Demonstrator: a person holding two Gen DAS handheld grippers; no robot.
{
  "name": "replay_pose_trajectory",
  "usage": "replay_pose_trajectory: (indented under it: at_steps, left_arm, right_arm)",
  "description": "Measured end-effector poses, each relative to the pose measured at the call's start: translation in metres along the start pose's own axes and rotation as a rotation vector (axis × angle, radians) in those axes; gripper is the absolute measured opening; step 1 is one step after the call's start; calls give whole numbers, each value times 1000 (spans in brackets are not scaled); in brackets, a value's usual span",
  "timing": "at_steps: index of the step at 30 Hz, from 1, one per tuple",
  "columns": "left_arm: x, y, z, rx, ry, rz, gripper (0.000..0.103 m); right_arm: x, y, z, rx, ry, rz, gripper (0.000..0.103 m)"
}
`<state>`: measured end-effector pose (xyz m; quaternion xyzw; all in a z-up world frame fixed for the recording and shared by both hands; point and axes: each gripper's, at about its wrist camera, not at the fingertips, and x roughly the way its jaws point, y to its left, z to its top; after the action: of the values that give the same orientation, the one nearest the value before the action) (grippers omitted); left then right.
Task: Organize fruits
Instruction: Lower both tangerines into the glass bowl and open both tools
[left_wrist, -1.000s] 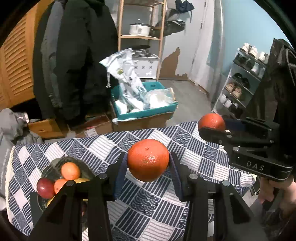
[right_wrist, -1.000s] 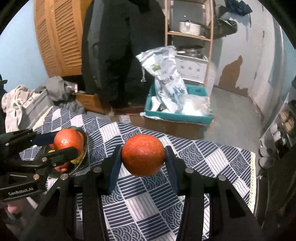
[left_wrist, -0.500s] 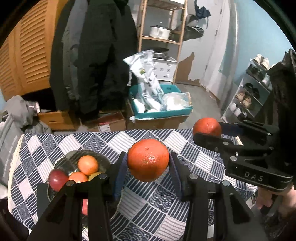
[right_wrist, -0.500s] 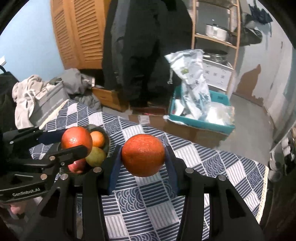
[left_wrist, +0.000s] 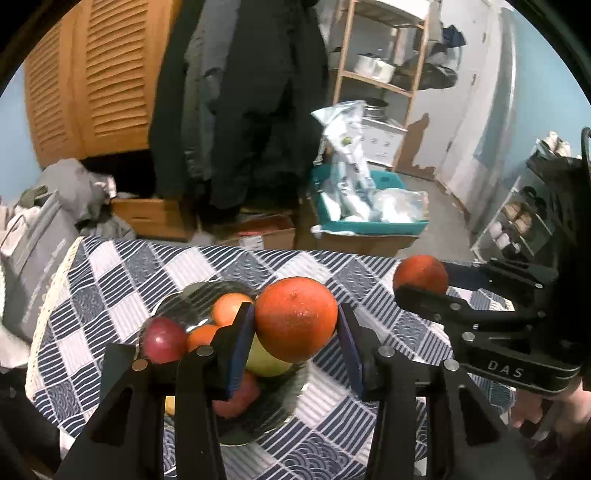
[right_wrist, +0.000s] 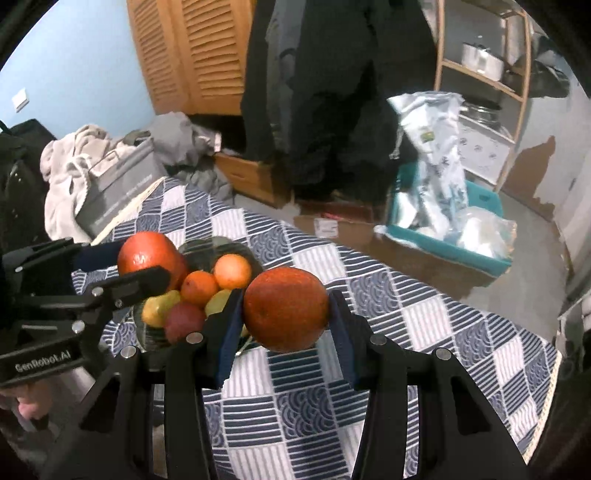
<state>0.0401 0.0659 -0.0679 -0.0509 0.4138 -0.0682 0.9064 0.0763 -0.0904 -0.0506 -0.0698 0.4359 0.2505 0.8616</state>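
1. Left claw (left_wrist: 295, 341): your jaws are closed on an orange (left_wrist: 296, 318), one blue pad on each side at its widest girth. It hangs in the air above the near right part of the bowl (left_wrist: 192, 295).
2. Right claw (right_wrist: 284, 332): closed likewise on a second orange (right_wrist: 286, 309), gripped across its middle. It hangs over the bench (right_wrist: 424, 325), just right of the bowl.
3. Handling, as a judgement: each orange looks firm, round and moderately heavy. The dimpled rind should give the pads fair friction, but a sphere can roll out if you grip off-centre. Keep the hold across the equator and squeeze only enough to hold it; hard pressure would likely bruise the flesh.
4. Bowl: dark, glossy and shallow, seemingly glass. It looks hard and liable to chip, so lower the fruit rather than drop it.
5. Contents: two small oranges (right_wrist: 216, 278), smooth and round; a red apple (left_wrist: 164, 339) with a waxy sheen; yellow-green pears (right_wrist: 155, 312) of irregular shape. The pile is uneven, so a new orange may roll off. Aim for a hollow between the fruits.
6. Bench cover: a woven cloth (left_wrist: 122, 280) in navy and white checks, soft and matte. It should slow a stray fruit.
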Motion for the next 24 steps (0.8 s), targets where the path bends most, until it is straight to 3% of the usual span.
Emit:
replay_pose_trajectory:
  at_steps: [24]
  left_arm:
    - [55, 88, -41, -113, 184, 138, 46]
  right_arm:
    - [104, 57, -2, -32, 200, 122, 45]
